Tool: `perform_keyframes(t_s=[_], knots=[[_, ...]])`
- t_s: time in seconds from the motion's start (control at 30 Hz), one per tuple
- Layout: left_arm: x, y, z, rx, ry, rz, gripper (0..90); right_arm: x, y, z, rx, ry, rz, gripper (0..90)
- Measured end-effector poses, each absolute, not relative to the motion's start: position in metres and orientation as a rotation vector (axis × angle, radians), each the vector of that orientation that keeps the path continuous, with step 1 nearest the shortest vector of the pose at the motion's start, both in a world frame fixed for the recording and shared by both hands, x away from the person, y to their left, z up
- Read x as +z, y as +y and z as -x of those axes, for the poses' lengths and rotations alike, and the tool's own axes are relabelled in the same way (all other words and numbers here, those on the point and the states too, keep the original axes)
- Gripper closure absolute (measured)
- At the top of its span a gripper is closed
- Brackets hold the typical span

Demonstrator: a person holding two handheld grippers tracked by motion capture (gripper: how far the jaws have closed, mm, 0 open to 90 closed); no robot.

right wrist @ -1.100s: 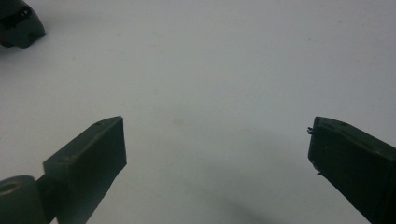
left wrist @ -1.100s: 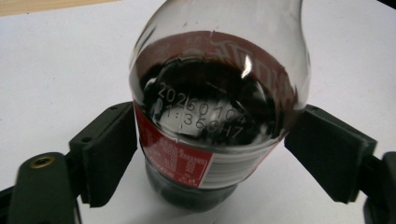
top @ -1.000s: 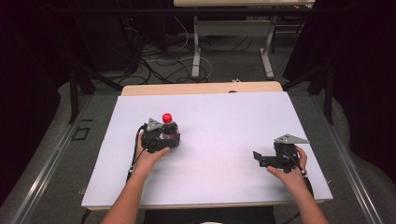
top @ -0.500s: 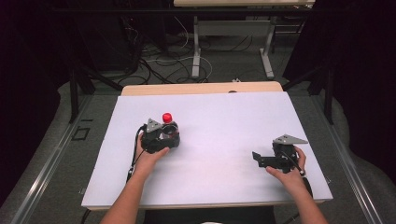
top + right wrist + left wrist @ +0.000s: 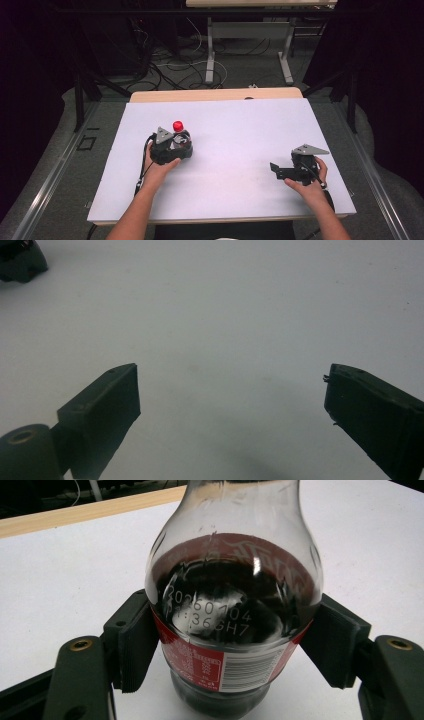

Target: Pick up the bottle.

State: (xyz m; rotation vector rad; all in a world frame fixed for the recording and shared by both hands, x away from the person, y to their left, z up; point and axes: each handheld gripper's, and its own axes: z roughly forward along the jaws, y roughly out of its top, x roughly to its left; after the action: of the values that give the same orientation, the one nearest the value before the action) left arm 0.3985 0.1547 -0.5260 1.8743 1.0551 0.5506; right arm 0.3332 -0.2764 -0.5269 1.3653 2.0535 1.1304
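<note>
Bottle is standing upright, red cap up, on the white table's left half, clamped in the left gripper, whose jaws have just been closing. Right gripper is gaping empty; open tabletop is stretching beyond.

Left gripper jaws just closing, now pressed against both sides of the upright cola bottle with the red cap, gap at the label gone
</note>
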Motion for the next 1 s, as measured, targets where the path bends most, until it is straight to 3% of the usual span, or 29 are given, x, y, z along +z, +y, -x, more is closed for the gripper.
perform_keyframes(t_s=[0.87,1.0], knots=[[-0.510,0.135,-0.375,0.457,0.959,-1.923,30.3,-0.518,-0.268,-0.329,1.153,2.093,-1.309,15.3],[-0.507,0.131,-0.369,0.453,0.930,-1.933,30.3,-0.512,-0.260,-0.326,1.181,2.129,-1.268,21.0]])
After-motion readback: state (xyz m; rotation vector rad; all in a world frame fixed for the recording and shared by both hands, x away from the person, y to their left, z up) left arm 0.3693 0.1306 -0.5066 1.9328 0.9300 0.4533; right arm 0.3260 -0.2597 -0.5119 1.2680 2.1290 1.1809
